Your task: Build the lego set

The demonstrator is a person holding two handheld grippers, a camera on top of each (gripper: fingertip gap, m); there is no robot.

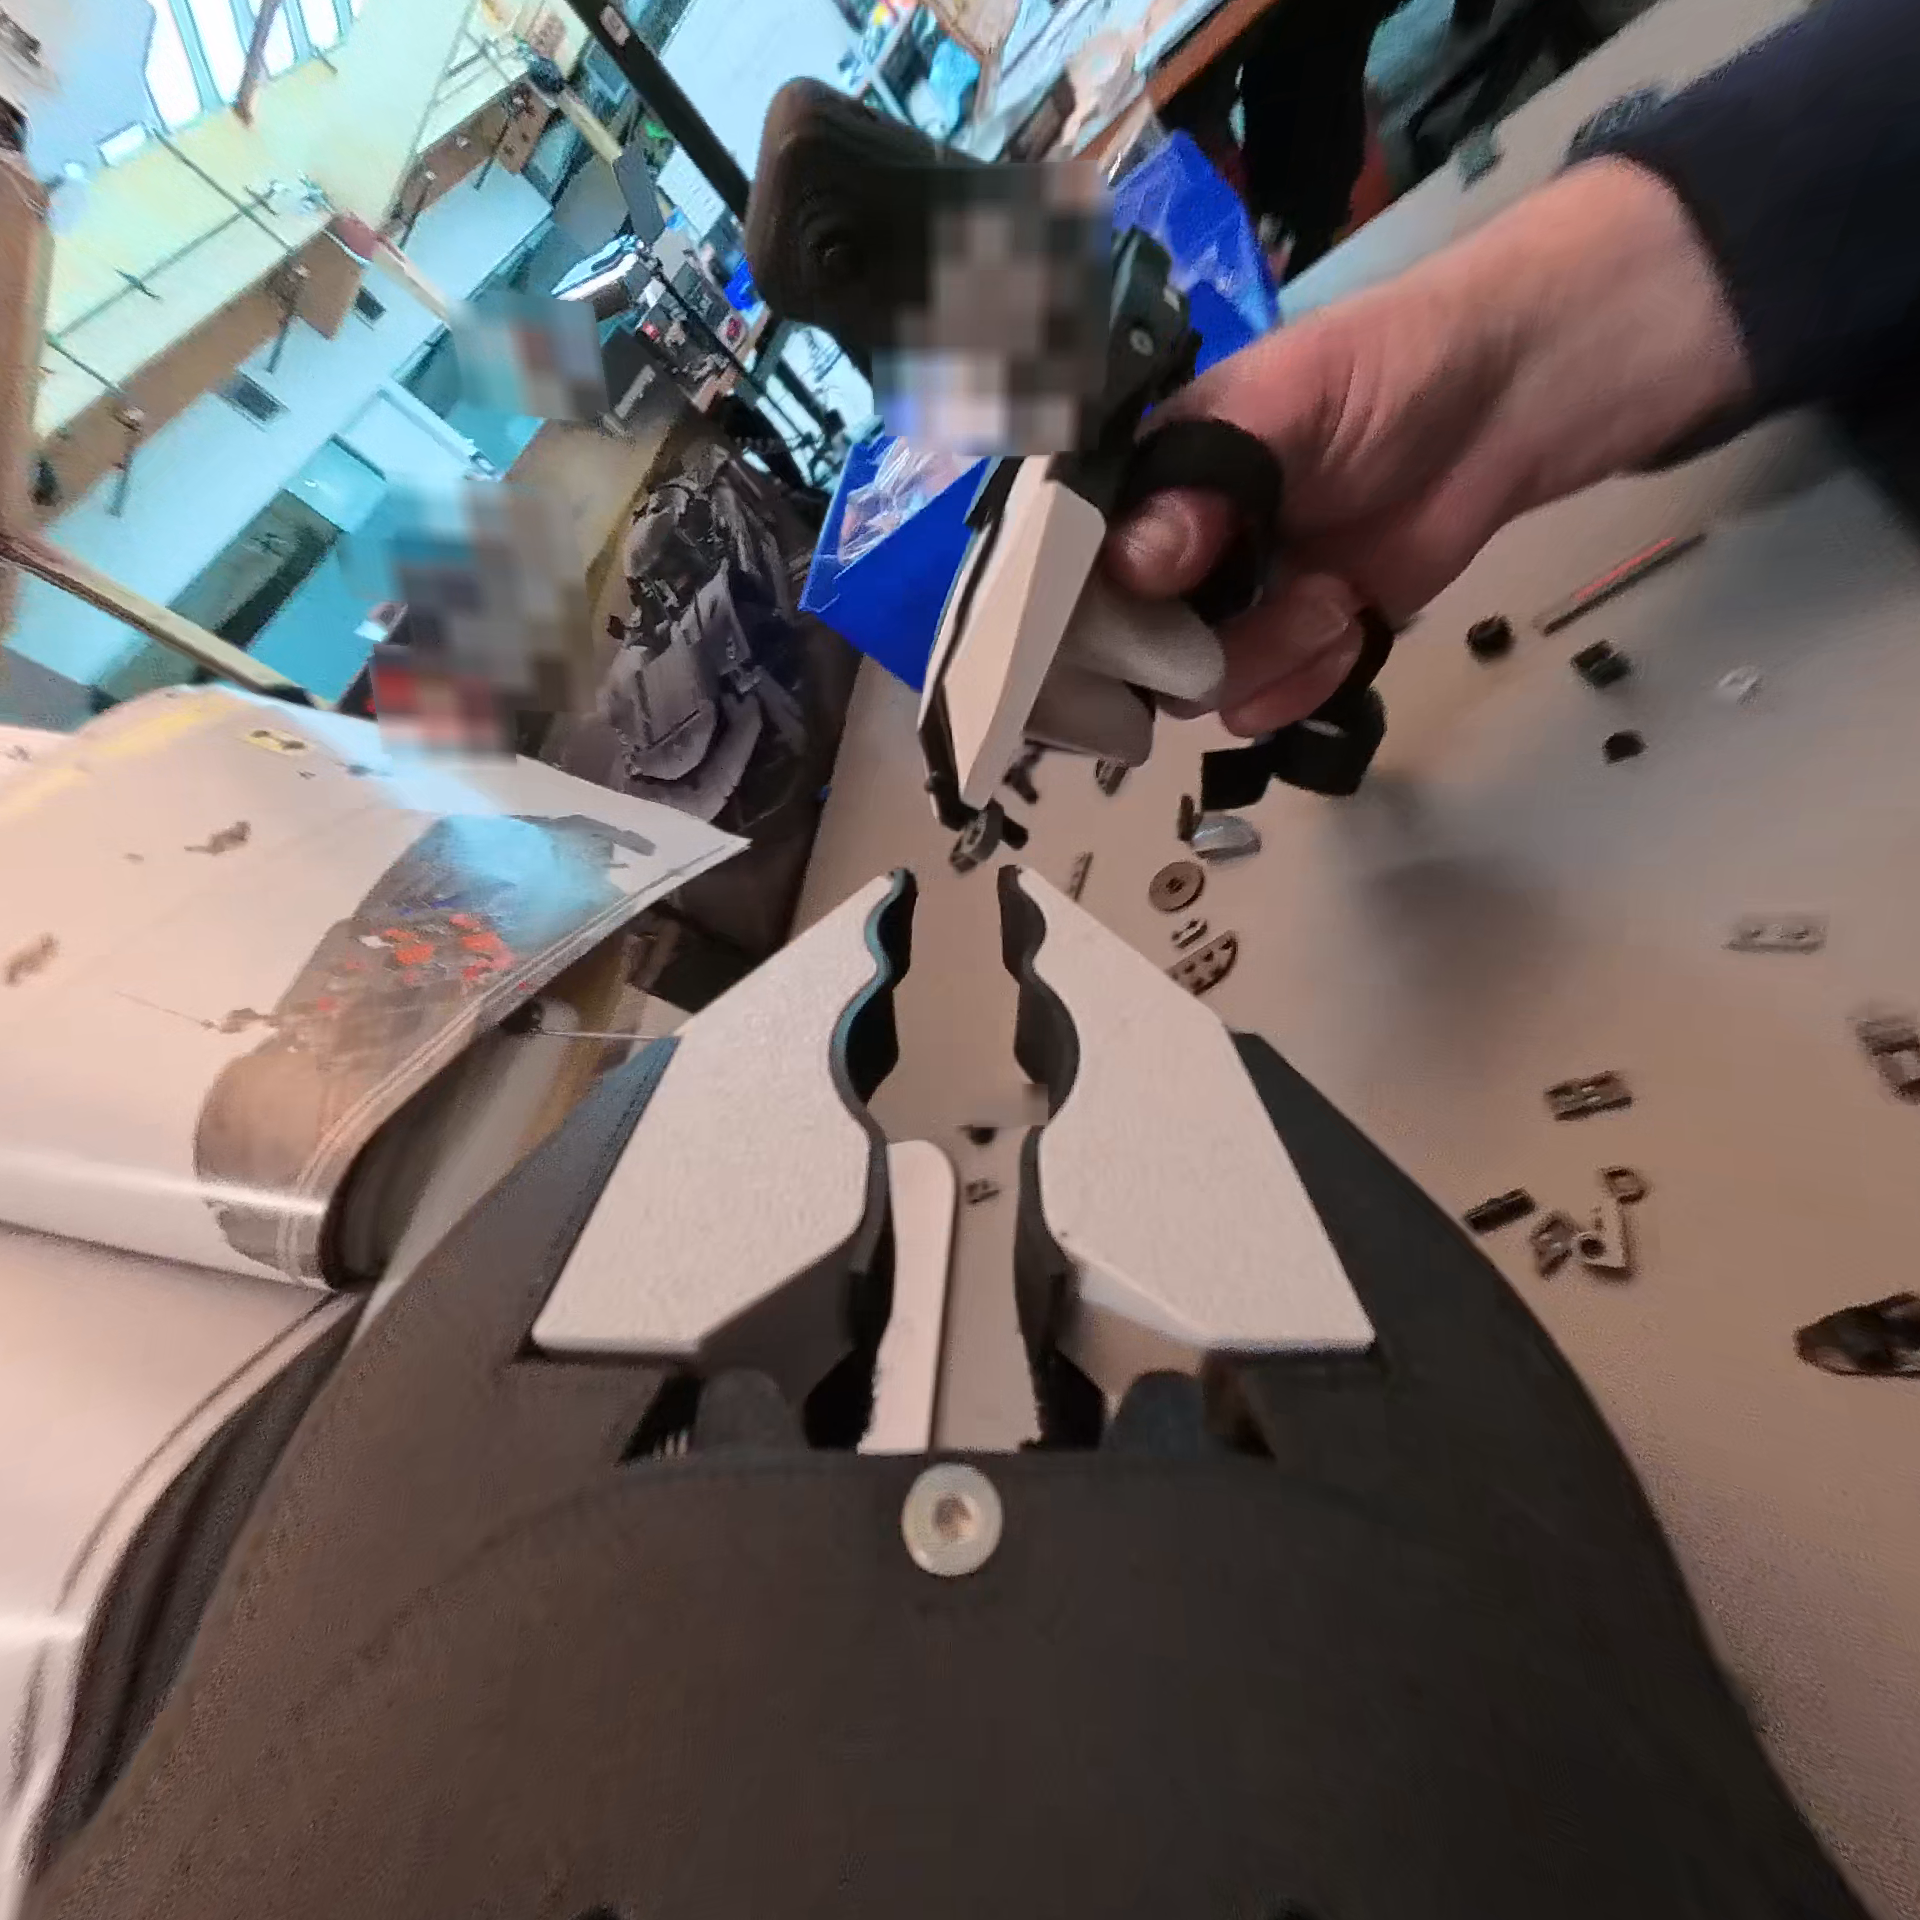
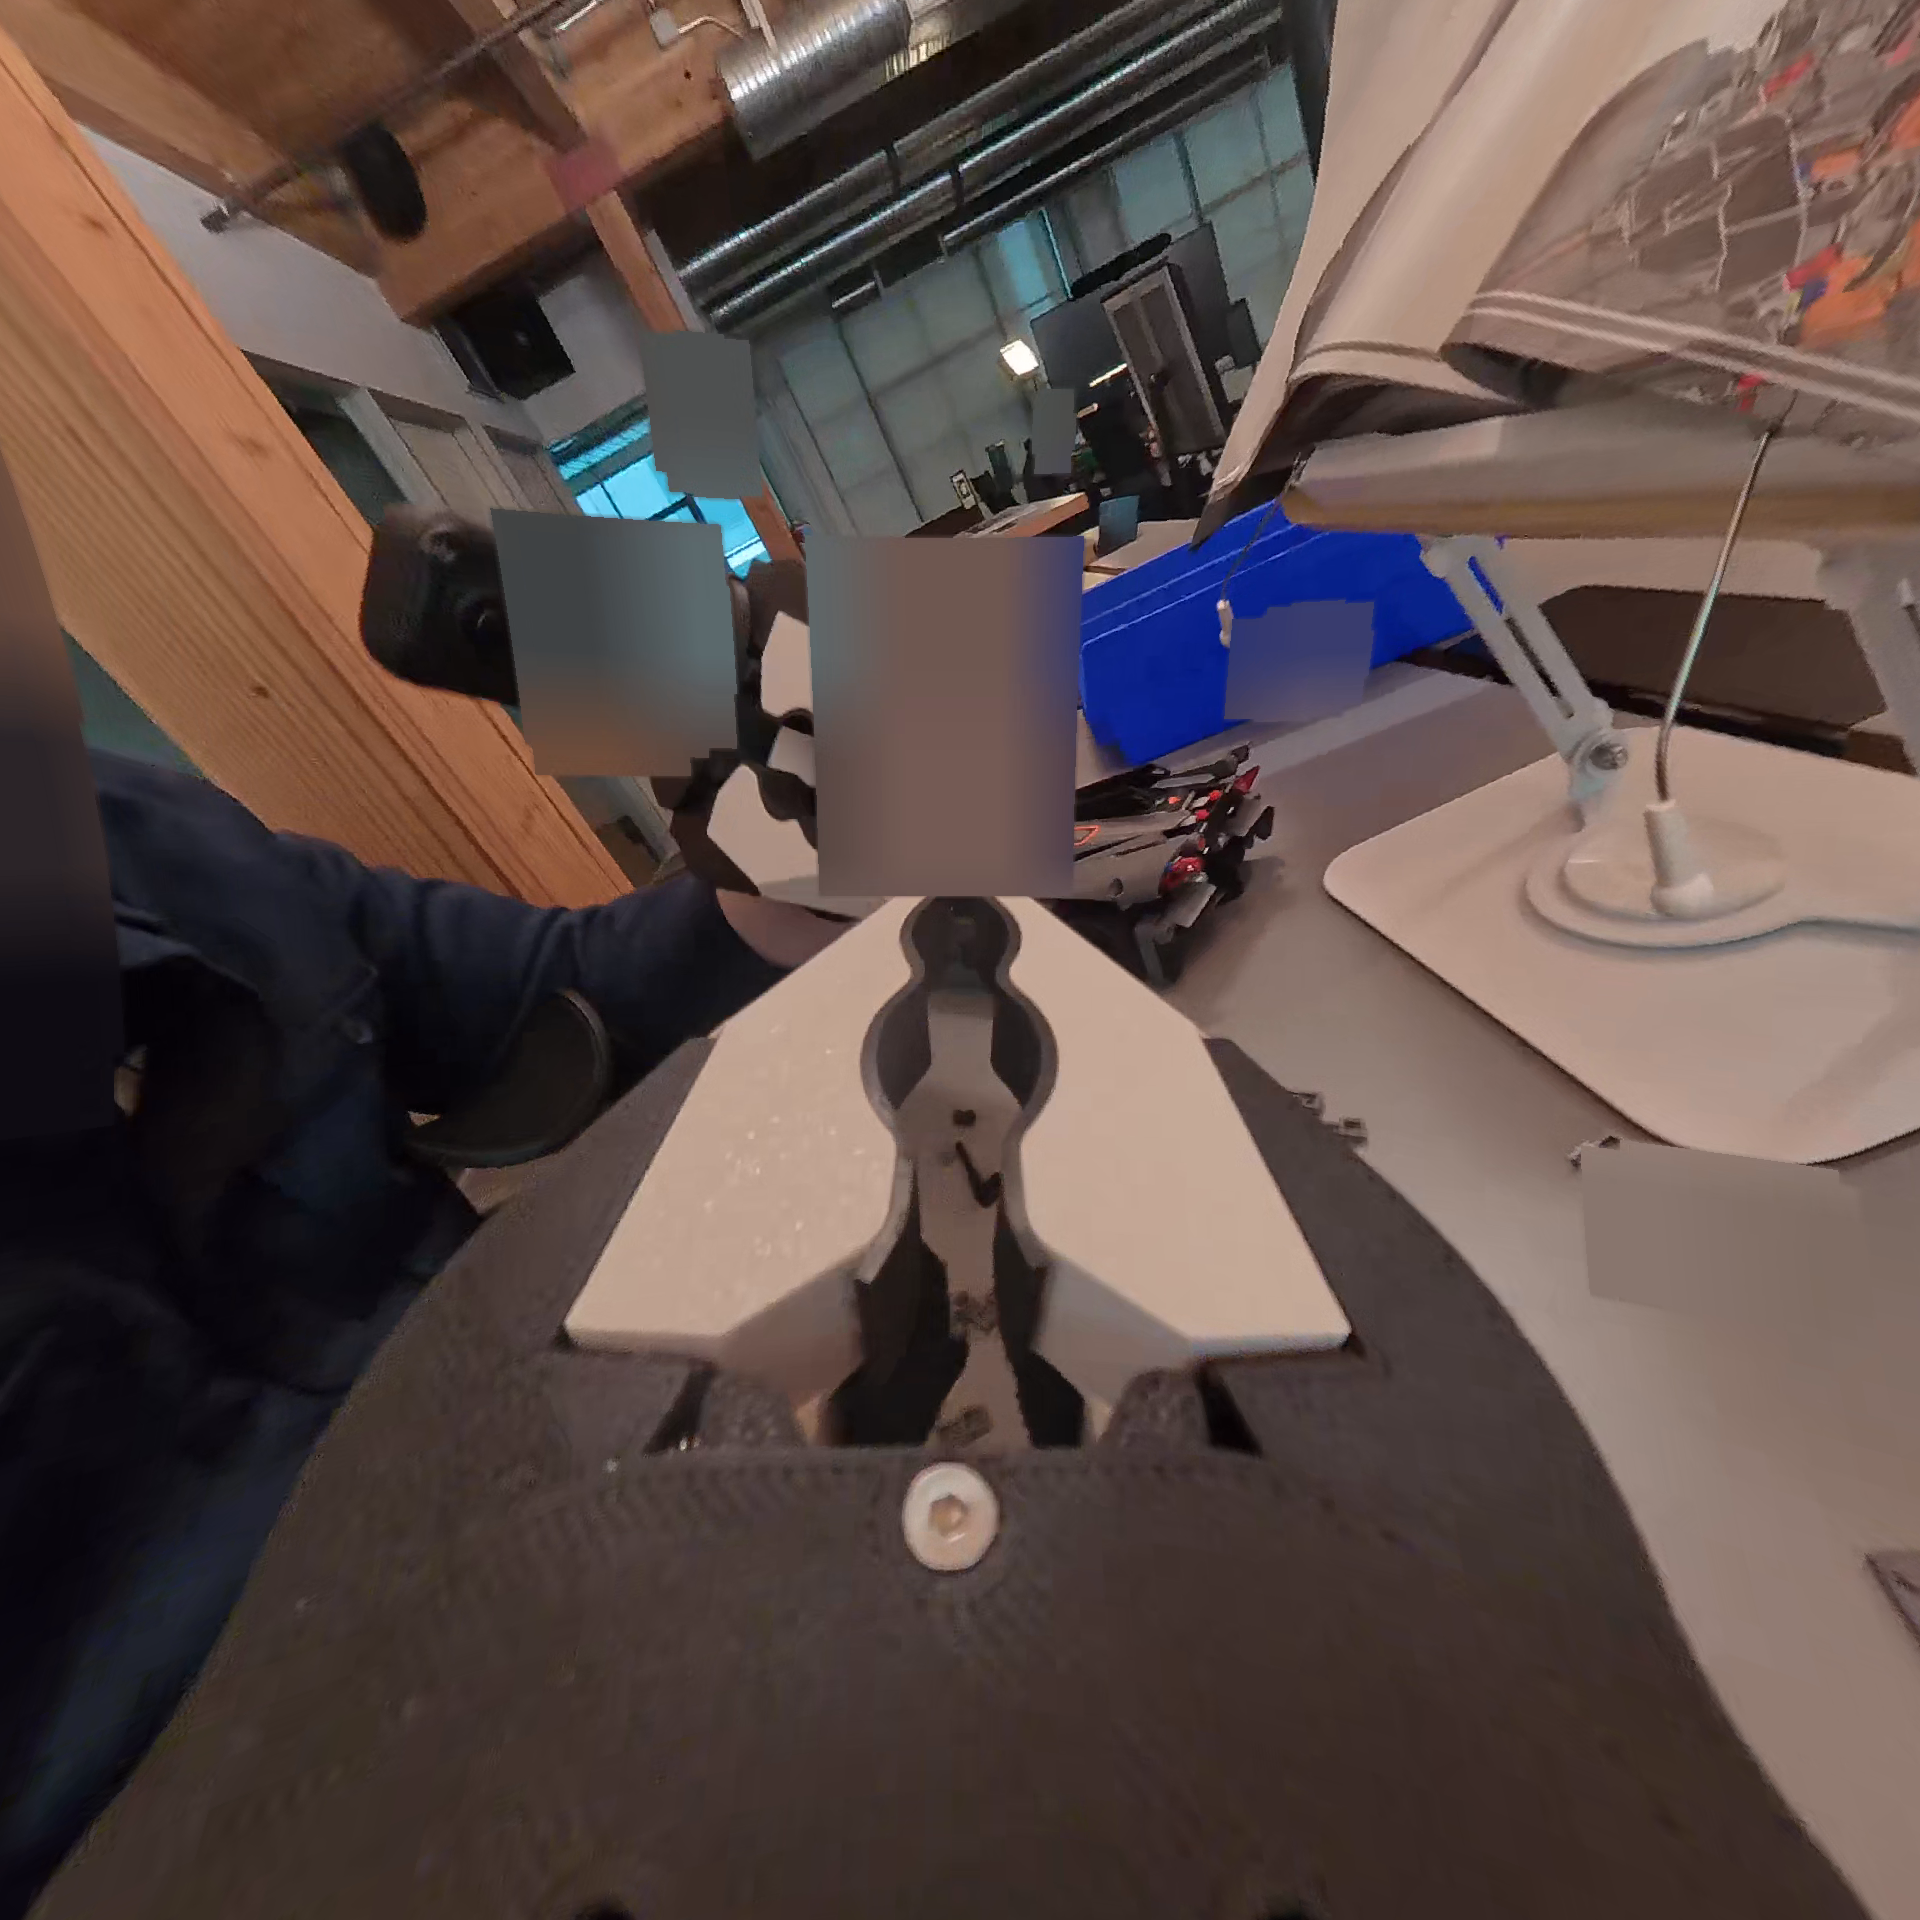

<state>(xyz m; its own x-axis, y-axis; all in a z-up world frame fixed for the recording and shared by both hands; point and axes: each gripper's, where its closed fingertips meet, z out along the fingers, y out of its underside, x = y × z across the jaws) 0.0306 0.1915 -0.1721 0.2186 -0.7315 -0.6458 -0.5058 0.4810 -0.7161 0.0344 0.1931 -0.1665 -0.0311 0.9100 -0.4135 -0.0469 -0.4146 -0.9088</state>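
Observation:
My left gripper [image 1: 958, 883] is open, with nothing between its fingertips, and hovers over the pale table [image 1: 1455, 1039]. Just ahead of it in the left wrist view, a hand holds my right gripper [image 1: 971, 810], which points down and is shut on a small black lego piece [image 1: 985, 834]. In the right wrist view the right gripper [image 2: 961, 909] has its jaws together, with a dark piece [image 2: 961, 930] at the tips. The dark grey lego car model [image 2: 1174, 842] stands on the table beyond; it also shows in the left wrist view [image 1: 686, 623].
Several small dark lego parts [image 1: 1205, 956] lie scattered on the table to the right. An open instruction booklet [image 1: 260, 935] rests on a white stand [image 2: 1558, 894]. A blue bin [image 1: 894, 582] sits behind the model. A person's dark sleeve [image 2: 416, 956] is at the left. My left and right fingertips are right by each other.

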